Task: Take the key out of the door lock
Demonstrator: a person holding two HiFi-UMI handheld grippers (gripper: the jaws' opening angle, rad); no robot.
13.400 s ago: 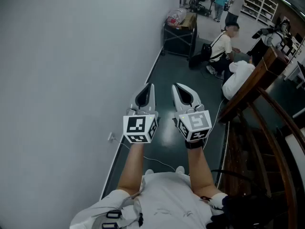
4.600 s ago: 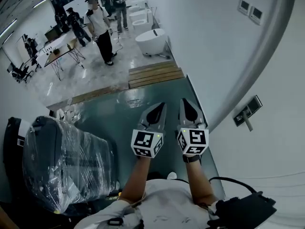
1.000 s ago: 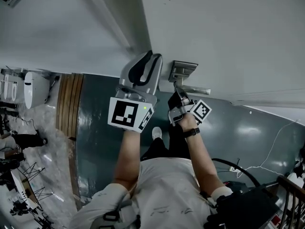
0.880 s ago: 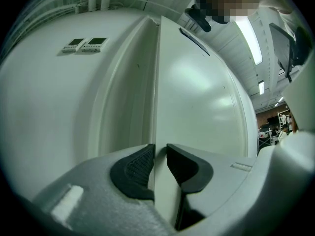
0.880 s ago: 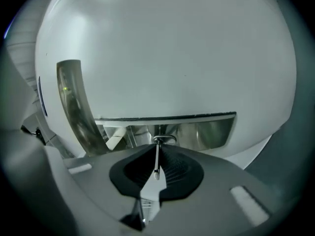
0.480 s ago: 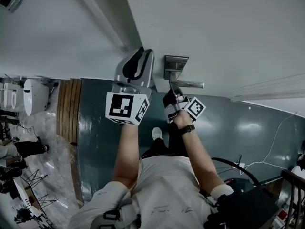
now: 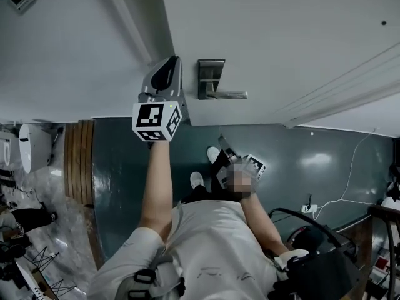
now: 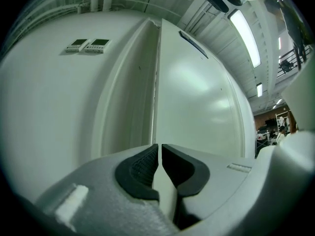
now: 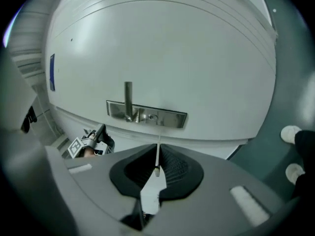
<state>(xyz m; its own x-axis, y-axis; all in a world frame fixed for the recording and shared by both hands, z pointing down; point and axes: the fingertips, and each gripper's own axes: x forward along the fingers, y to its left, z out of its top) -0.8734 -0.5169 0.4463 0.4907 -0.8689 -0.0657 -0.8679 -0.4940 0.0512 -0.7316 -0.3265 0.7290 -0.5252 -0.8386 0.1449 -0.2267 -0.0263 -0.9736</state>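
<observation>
Only the right gripper view shows the key (image 9: 157, 157) at all, and there it stands edge-on, a thin pale metal sliver whose lower end is buried between the pads, so its shape cannot be told. In the head view it is too small to find, and the right hand is blurred over. The right tongs (image 9: 157, 150) have just been closing and are clamped on the key. Its blade pokes up past their tips, out of the lock (image 9: 150, 117) and well apart from the door (image 9: 162, 48). The lock sits in a steel plate (image 9: 170, 118) with a lever handle (image 9: 128, 95) at one end. The left tongs (image 8: 160, 147) have just been closing too. They stand narrow and empty, only a thin slit between the pads, aimed at the seam where the door's edge meets the frame (image 8: 125, 92). Whether their tips touch the door cannot be told. Two wall switches (image 8: 88, 45) sit beyond the frame, away from the door. Below, the head view shows a dark green floor (image 7: 119, 167), the person's white shoes (image 7: 197, 180) and wooden boards (image 7: 78, 161) at the left. More of the room at that edge is cut off and hard to read.
</observation>
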